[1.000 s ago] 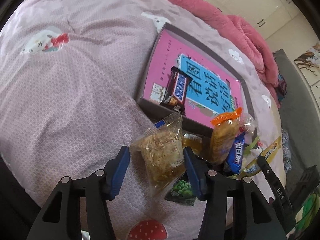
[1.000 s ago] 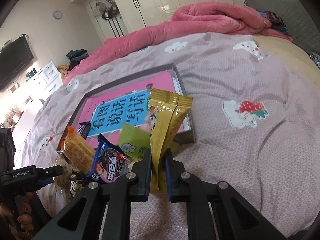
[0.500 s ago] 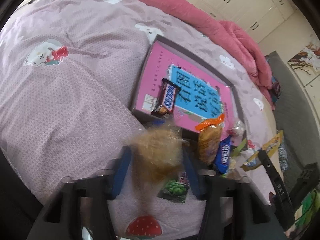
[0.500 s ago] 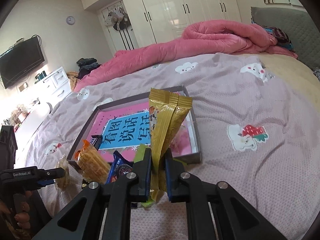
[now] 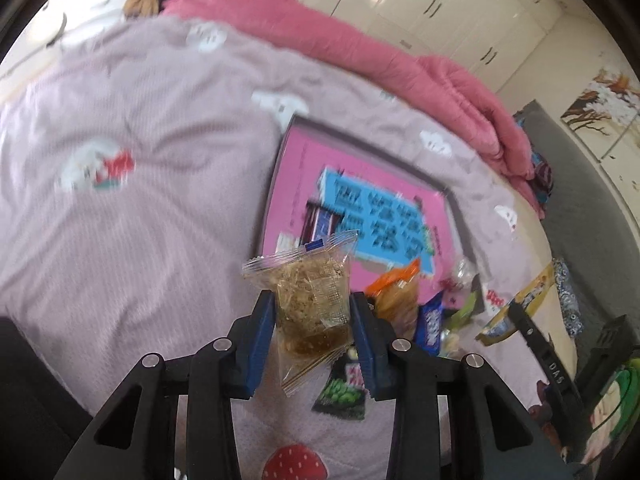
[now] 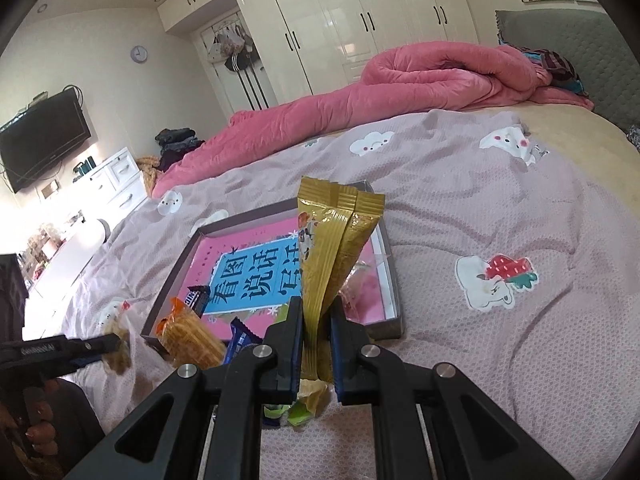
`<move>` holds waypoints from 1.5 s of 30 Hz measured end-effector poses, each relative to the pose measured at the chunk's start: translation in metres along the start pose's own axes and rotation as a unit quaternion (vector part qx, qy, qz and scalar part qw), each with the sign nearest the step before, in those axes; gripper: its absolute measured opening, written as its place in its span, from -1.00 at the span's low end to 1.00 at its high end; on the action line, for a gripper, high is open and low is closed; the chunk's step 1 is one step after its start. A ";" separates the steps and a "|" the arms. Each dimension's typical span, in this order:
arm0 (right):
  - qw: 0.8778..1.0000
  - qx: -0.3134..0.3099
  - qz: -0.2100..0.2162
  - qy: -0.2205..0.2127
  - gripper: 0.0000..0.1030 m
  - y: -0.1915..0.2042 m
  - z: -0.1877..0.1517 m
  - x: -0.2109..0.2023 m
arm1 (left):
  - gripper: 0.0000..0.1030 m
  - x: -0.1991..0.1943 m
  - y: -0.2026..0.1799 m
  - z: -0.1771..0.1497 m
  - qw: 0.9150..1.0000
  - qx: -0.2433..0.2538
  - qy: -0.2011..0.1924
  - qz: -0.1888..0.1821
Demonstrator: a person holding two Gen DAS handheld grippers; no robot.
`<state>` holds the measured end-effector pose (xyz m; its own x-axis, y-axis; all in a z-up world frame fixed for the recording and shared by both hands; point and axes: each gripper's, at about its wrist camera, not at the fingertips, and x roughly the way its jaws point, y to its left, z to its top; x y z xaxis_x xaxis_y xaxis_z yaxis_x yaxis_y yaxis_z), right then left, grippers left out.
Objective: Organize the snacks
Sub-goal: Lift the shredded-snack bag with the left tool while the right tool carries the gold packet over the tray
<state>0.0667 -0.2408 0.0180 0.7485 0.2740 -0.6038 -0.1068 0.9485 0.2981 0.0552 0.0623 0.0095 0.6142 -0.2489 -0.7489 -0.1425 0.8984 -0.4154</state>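
Two snacks are lifted off the bed (image 5: 132, 240) at once, so the step in hand seems to be carrying them to the tray (image 5: 280, 168), at 12 o'clock from the pile. The left gripper (image 5: 314, 320) is partly closed, clamping a clear cake bag (image 5: 312, 292); the right gripper (image 6: 316, 332) is clenched on a gold packet (image 6: 336, 232). Next, each must go over the rim before release.

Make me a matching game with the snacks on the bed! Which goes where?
Things:
1. clear packet
2. gold packet
3. chocolate bar
4. green packet

Places:
A. lying in the tray
B. held in the right gripper
C. on the bedspread
D. held in the left gripper

Pairs: 1-D, 2-B, 3-A, 4-C
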 end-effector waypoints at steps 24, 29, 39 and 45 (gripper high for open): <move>0.998 -0.023 0.019 -0.051 -0.76 0.011 0.039 0.017 | -0.24 0.032 -0.008 0.047 0.997 0.054 -0.052 0.024; 0.998 -0.022 0.029 -0.042 -0.76 0.015 0.041 0.030 | -0.24 0.056 -0.012 0.049 0.994 0.083 -0.042 0.052; 0.998 -0.032 0.038 -0.027 -0.76 0.023 0.041 0.049 | -0.24 0.086 -0.023 0.045 0.983 0.145 -0.025 0.111; 0.998 -0.041 0.043 -0.013 -0.76 0.028 0.041 0.060 | -0.24 0.091 -0.025 0.040 0.982 0.154 -0.017 0.106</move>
<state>0.1355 -0.2046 0.0204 0.7510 0.3517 -0.5589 -0.2240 0.9319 0.2853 0.1457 0.0316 -0.0279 0.6230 -0.0363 -0.7814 -0.0322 0.9969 -0.0719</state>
